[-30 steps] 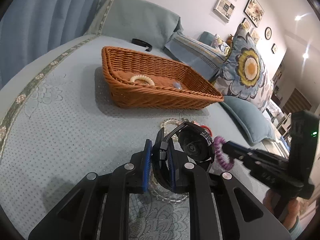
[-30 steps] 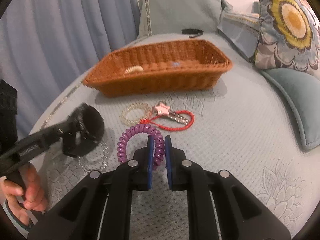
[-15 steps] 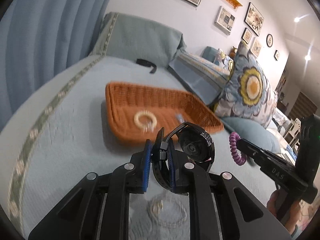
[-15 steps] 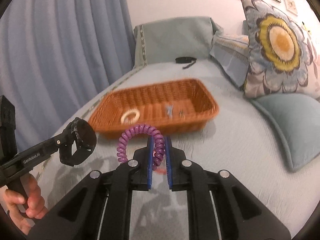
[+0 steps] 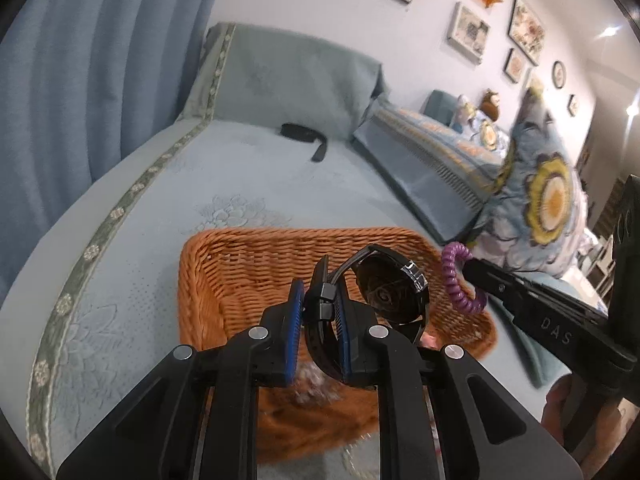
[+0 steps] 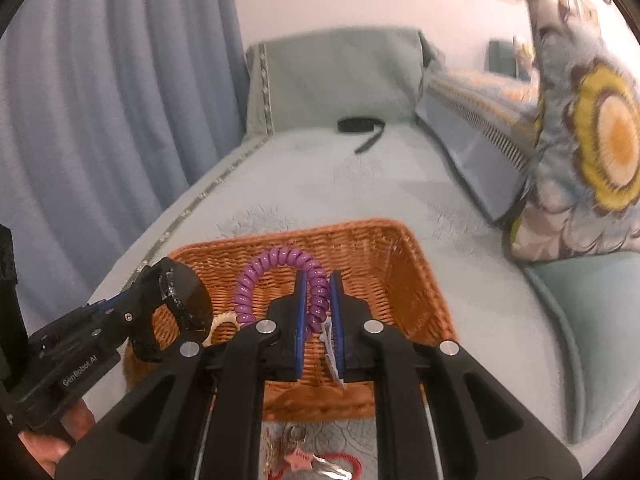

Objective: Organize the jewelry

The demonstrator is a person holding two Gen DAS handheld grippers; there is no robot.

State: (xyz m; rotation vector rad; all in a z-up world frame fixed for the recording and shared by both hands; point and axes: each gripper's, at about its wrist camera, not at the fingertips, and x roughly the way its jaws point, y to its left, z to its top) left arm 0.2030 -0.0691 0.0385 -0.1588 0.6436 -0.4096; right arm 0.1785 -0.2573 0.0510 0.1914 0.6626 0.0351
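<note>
My left gripper [image 5: 318, 308] is shut on the strap of a black wristwatch [image 5: 390, 290] and holds it above the brown wicker basket [image 5: 240, 256]. My right gripper [image 6: 318, 300] is shut on a purple spiral bracelet [image 6: 276, 264], also above the basket [image 6: 408, 280]. Each gripper shows in the other's view: the right one [image 5: 472, 276] with the purple bracelet [image 5: 454, 280], the left one [image 6: 160, 296] with the watch [image 6: 184, 296]. A cream bead bracelet [image 6: 224, 322] lies in the basket.
The basket sits on a blue-grey bedspread [image 5: 140, 240]. A star key fob on a red cord [image 6: 316, 460] lies in front of the basket. A black strap [image 6: 360, 126] lies near the headboard cushion. Flowered pillows [image 6: 592, 140] stand on the right, curtains [image 5: 80, 60] on the left.
Both grippers have risen from the bedspread and moved forward over the basket, each still holding its item. The loose pieces on the bed have dropped below them.
</note>
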